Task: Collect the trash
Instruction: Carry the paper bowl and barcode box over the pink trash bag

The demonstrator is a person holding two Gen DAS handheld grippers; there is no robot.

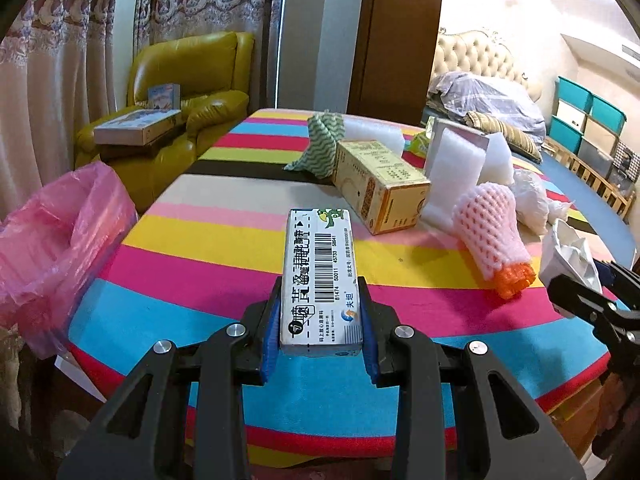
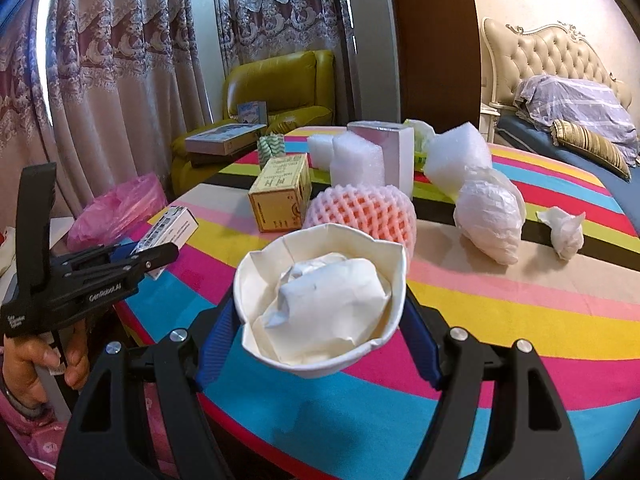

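My left gripper point(image 1: 320, 320) is shut on a long white barcode box point(image 1: 320, 276) and holds it above the striped table's front edge; the box also shows in the right wrist view point(image 2: 168, 228). My right gripper point(image 2: 320, 320) is shut on a crumpled white paper cup point(image 2: 320, 300) with wadded paper inside; the cup shows at the right edge of the left wrist view point(image 1: 568, 256). A pink trash bag point(image 1: 56, 240) hangs open left of the table.
On the striped table point(image 1: 208, 240) lie a yellow carton point(image 1: 380, 184), a pink foam fruit net point(image 1: 492, 236), white foam blocks point(image 1: 456, 168), a green cloth point(image 1: 324, 144), white plastic bags point(image 2: 488, 216) and a tissue wad point(image 2: 564, 232). A yellow armchair point(image 1: 188, 80) stands behind.
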